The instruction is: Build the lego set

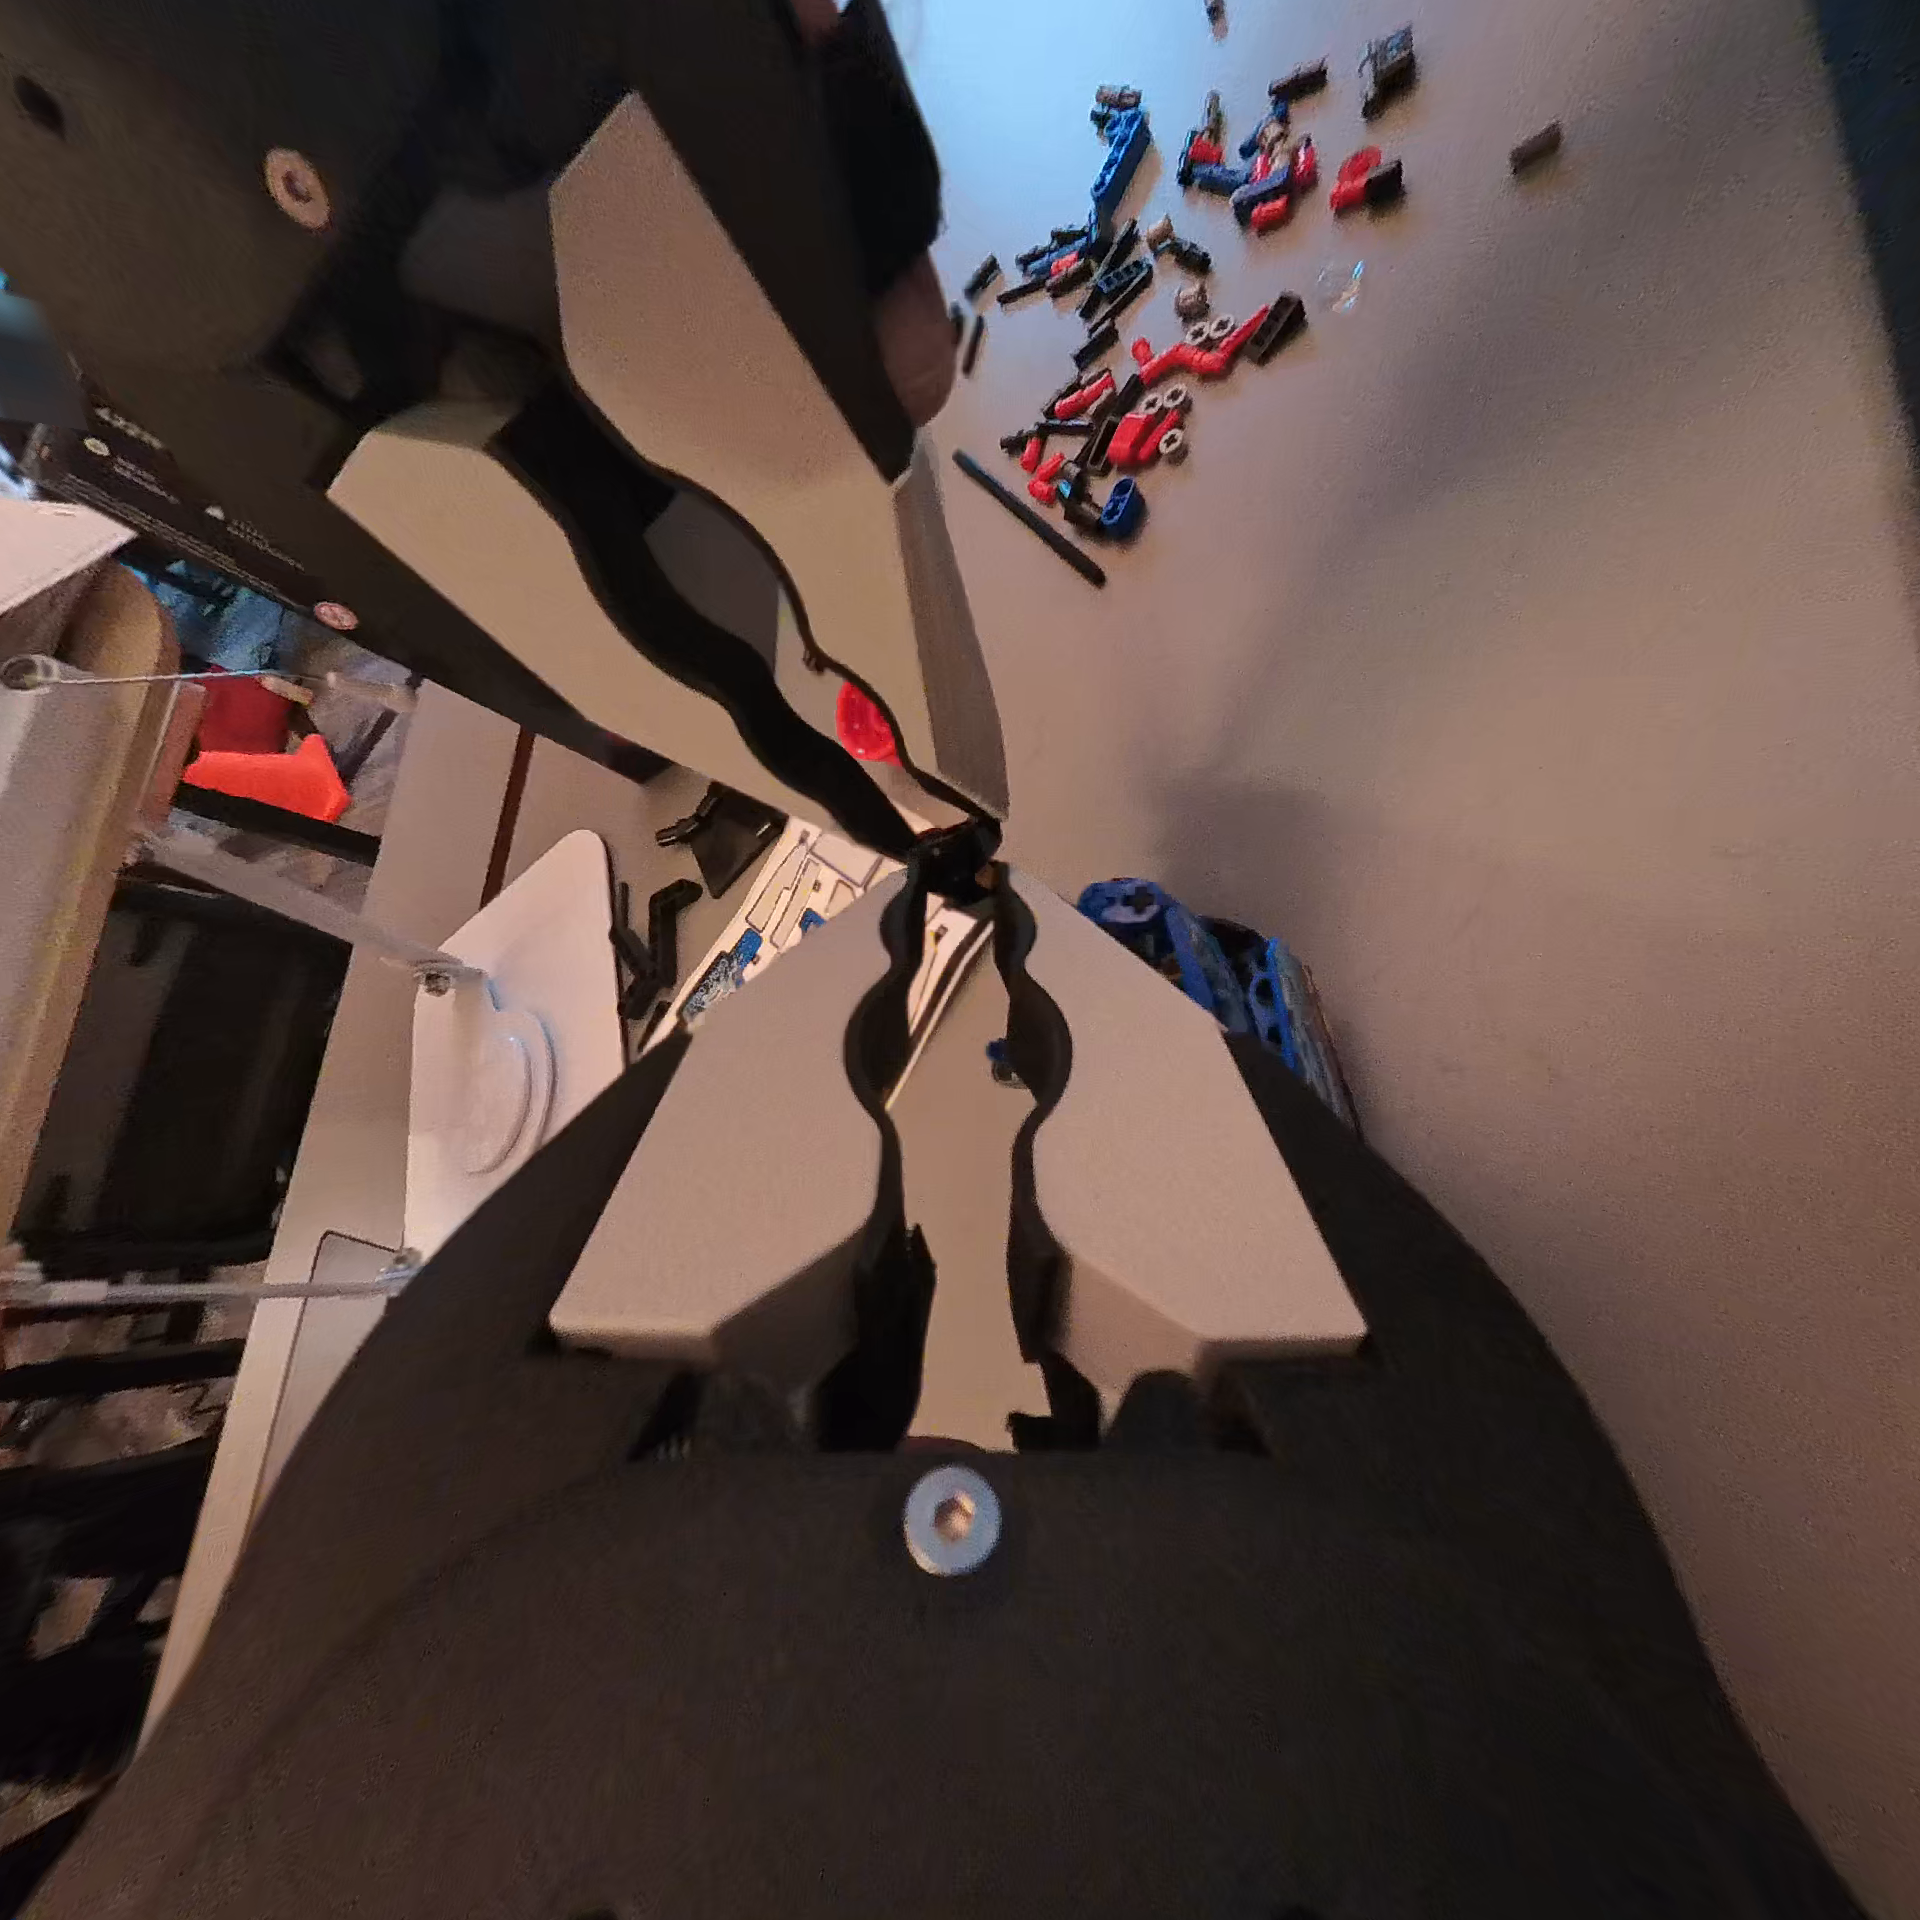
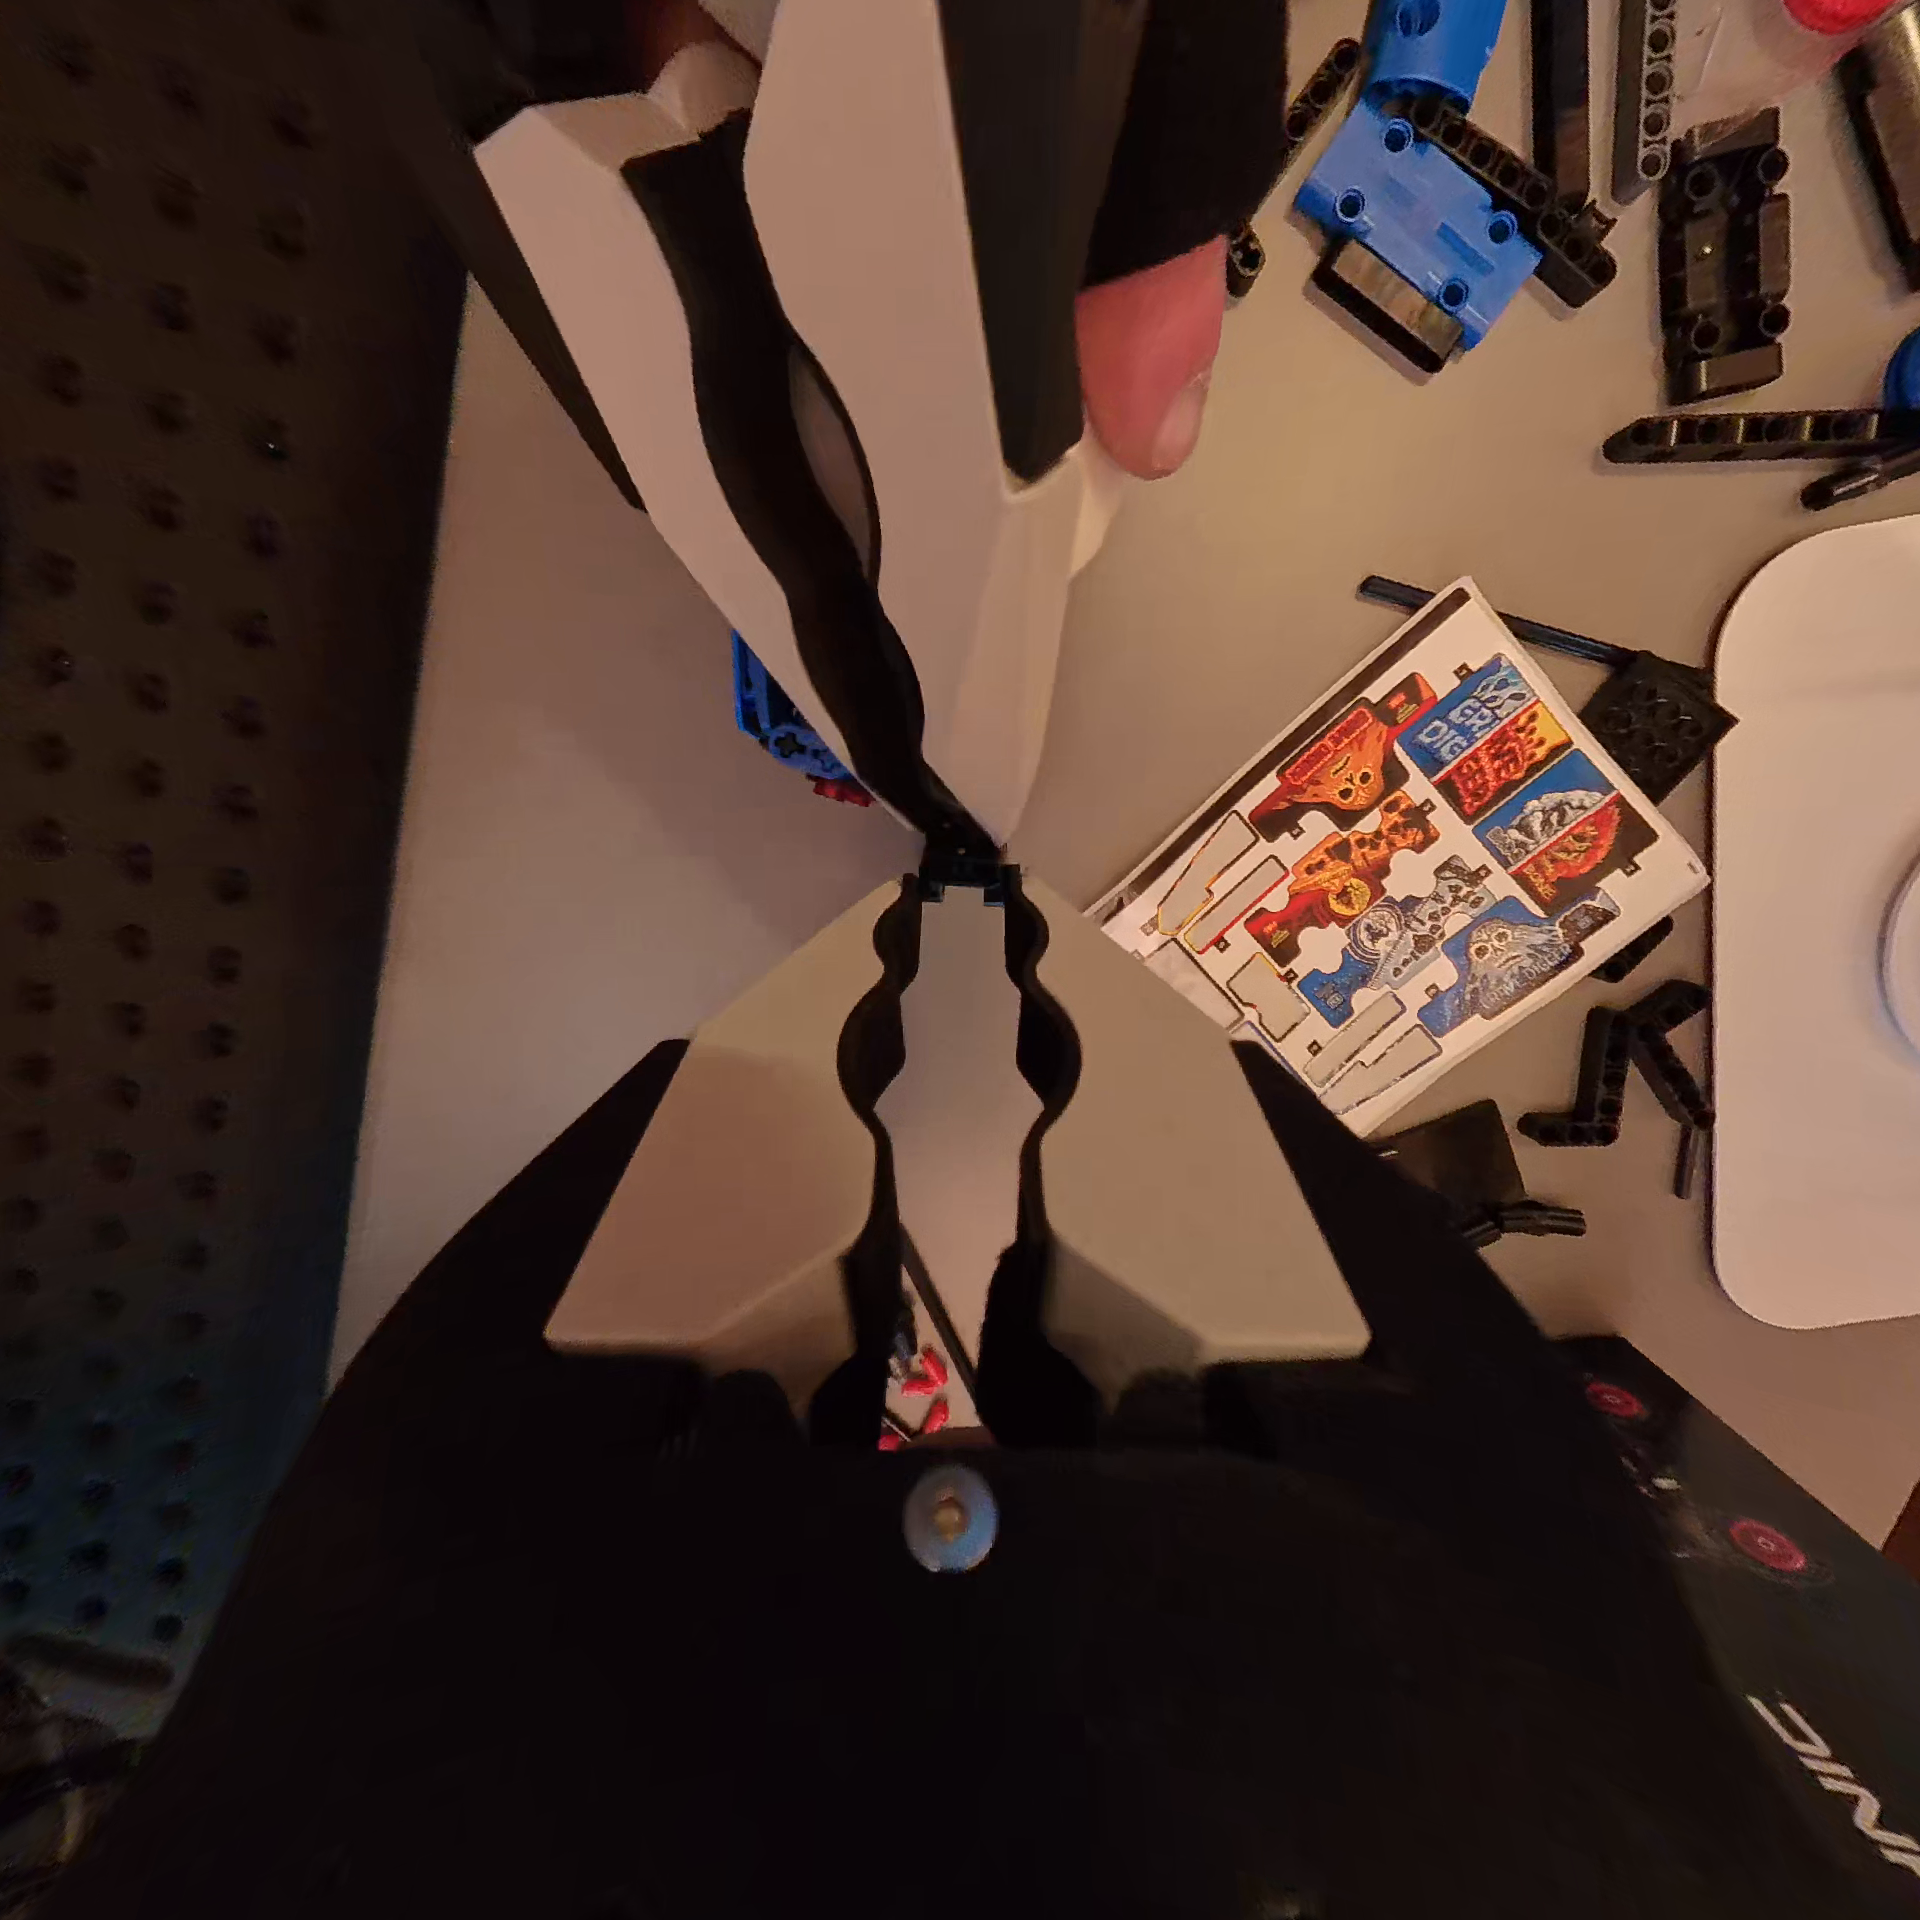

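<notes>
Left wrist view: left gripper (image 1: 954,871) at frame centre, fingertips pinched on a small black piece (image 1: 951,854). The right gripper (image 1: 961,821) comes in from the upper left and meets the same piece tip to tip. The piece's shape is hard to make out: too small, dark, mostly covered by the tips.

Right wrist view: right gripper (image 2: 961,883) closed on the small black piece (image 2: 961,864) at centre, with the left gripper (image 2: 951,826) descending from the top, its tips pressed together on it. A bare fingertip (image 2: 1148,364) shows beside that gripper's body.

Loose red, blue and black parts (image 1: 1153,301) are scattered on the table (image 1: 1558,935) at upper right of the left view, blurred. A blue assembly (image 1: 1236,966) lies right of centre, partly hidden behind the left gripper's finger. The sticker sheet (image 2: 1434,862) lies right of centre in the right view, its lower left corner covered by the gripper. A white plate (image 2: 1818,935) is cut off at the right edge.
</notes>
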A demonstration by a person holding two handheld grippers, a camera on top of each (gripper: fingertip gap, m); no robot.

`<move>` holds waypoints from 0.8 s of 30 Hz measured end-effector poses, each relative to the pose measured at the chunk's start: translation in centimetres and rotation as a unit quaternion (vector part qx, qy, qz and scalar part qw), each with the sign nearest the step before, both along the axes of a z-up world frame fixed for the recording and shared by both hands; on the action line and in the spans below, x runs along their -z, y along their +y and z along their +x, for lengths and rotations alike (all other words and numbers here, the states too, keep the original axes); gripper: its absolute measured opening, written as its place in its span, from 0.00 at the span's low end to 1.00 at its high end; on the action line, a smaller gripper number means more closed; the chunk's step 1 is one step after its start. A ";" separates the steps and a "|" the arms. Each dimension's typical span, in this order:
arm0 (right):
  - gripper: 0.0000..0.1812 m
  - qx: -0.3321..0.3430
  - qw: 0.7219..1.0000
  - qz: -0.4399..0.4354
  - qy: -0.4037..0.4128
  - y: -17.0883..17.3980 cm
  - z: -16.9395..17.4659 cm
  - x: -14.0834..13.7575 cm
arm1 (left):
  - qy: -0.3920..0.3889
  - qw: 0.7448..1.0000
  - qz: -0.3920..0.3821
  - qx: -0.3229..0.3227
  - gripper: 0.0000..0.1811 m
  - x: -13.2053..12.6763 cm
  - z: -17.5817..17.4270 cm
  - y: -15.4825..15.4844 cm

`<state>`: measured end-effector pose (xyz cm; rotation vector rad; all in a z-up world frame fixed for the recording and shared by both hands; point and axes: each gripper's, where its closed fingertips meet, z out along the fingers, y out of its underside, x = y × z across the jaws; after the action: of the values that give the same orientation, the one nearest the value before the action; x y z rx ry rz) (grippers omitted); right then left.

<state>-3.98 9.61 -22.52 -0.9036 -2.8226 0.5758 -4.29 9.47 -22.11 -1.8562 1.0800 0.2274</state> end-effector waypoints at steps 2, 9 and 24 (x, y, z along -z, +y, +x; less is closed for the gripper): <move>0.08 0.001 1.000 0.003 0.003 0.0 0.0 0.0 | 0.003 1.000 0.000 0.003 0.06 0.1 0.0 -0.1; 0.08 -0.004 1.000 0.005 -0.005 -0.1 0.1 -0.2 | 0.048 0.997 0.056 0.033 0.06 -1.1 1.0 -0.2; 0.08 0.013 0.999 -0.021 0.037 -0.3 -0.5 -0.5 | 0.045 0.998 0.047 0.026 0.05 -0.5 0.1 -0.4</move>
<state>-4.45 9.27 -22.02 -0.9064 -2.7386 0.6545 -4.21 9.07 -21.65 -1.7464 1.1574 0.3283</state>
